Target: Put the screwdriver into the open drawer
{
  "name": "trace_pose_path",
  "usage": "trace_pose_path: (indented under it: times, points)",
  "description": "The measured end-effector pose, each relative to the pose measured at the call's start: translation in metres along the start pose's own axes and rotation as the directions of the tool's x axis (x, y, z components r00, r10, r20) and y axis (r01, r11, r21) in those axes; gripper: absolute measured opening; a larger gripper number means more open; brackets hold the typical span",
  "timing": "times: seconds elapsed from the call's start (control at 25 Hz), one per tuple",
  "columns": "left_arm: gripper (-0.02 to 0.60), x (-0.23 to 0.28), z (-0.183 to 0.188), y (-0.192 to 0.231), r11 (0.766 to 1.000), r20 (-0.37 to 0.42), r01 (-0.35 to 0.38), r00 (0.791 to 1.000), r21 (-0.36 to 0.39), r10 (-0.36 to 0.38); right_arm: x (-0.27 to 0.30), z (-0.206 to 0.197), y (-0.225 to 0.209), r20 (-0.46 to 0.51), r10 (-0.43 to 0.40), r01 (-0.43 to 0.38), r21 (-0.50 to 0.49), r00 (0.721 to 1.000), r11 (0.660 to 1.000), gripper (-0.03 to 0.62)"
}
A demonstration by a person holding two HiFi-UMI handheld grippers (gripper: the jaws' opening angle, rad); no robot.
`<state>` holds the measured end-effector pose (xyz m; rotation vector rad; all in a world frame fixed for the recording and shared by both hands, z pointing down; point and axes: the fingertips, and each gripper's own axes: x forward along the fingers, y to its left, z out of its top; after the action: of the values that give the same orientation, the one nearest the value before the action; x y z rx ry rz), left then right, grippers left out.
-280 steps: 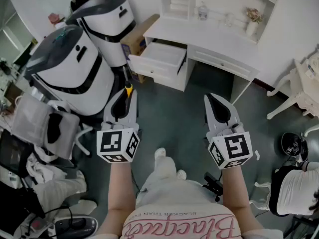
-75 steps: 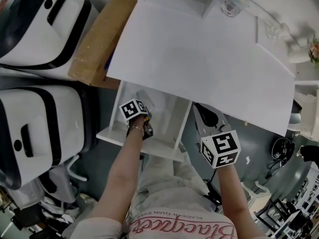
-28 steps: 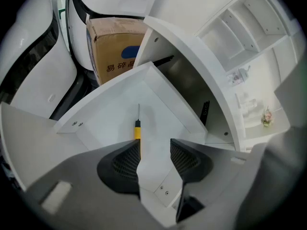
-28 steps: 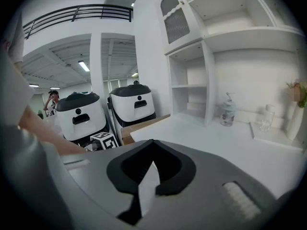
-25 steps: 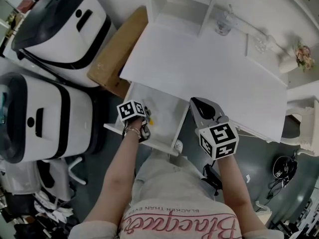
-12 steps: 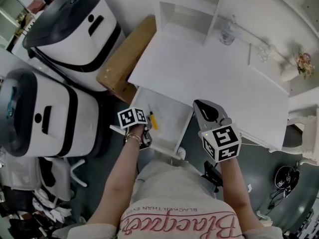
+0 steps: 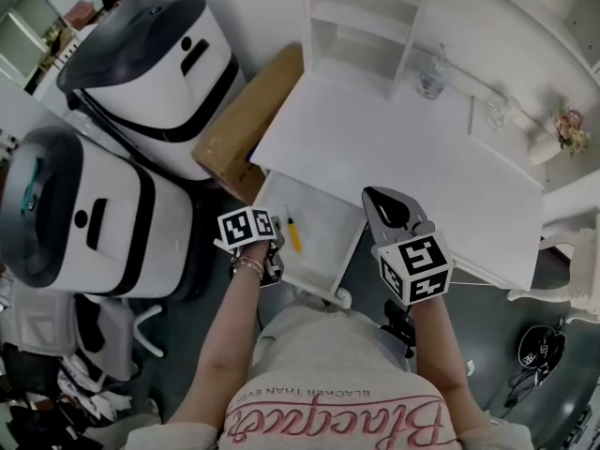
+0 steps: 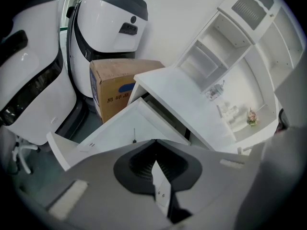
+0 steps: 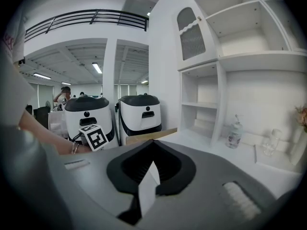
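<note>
Head view, steep down.

- Two bulky white-and-black machines fill the 9 to 11 o'clock side, one (image 7: 141, 59) behind the other (image 7: 84, 218).
- White worktop (image 7: 403, 157) spans centre to 2 o'clock, with shelving at its far edge.
- Brown cardboard box (image 7: 248, 125) is wedged between the rear machine and the worktop, at 11 o'clock of the drawer.
- Open drawer (image 7: 328, 242) is pulled out from under the worktop's near-left corner. White inside.
- Right tongs (image 9: 153, 143): clenched, tips together, nothing between them. Held at 3 o'clock of the drawer, off its right wall.
- Left tongs (image 8: 154, 142): jaws have just been closing and now meet, with nothing between them. Held over the drawer's near-left corner.
- Clear bottle (image 7: 431, 73) stands on the worktop near the shelving, at 12 o'clock of the right tongs.
- Screwdriver (image 7: 294, 232): slim, yellow handle, thin dark shaft. It lies flat on the drawer floor in the left half, shaft toward 11 o'clock and handle toward 5. It is just beside the left tongs' marker cube at its 3 o'clock, and free of both tongs.
</note>
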<state>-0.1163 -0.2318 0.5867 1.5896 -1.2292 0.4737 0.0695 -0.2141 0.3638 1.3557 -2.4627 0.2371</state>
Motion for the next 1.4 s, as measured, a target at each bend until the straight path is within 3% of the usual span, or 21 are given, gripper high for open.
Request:
trace_pose_path:
  times: [0.36, 0.64, 0.84, 1.24, 1.4]
  points:
    - [0.019, -0.045, 0.039, -0.022, 0.997, 0.176, 0.005, 0.984, 0.073, -0.017, -0.002, 0.017, 0.003, 0.045, -0.006, 0.006, -0.001, 0.999, 1.000, 0.002]
    - [0.018, -0.087, 0.075, -0.044, 0.976, 0.339, -0.067, 0.941, 0.210, -0.009, -0.005, 0.030, 0.001, 0.073, -0.005, 0.008, -0.039, 0.997, 0.999, 0.002]
    - [0.018, -0.123, 0.100, -0.071, 0.932, 0.461, -0.125, 0.886, 0.341, -0.050, -0.009, 0.041, -0.004, 0.107, -0.018, 0.024, -0.048, 0.994, 0.999, 0.002]
    - [0.018, -0.179, 0.123, -0.118, 0.855, 0.618, -0.164, 0.757, 0.492, -0.210, -0.010, 0.059, -0.006, 0.162, -0.030, 0.042, -0.066, 0.986, 0.997, 0.002]
    - [0.018, -0.198, 0.130, -0.130, 0.851, 0.656, -0.155, 0.709, 0.502, -0.258, -0.015, 0.071, -0.008, 0.221, -0.031, 0.047, -0.069, 0.975, 0.997, 0.002]
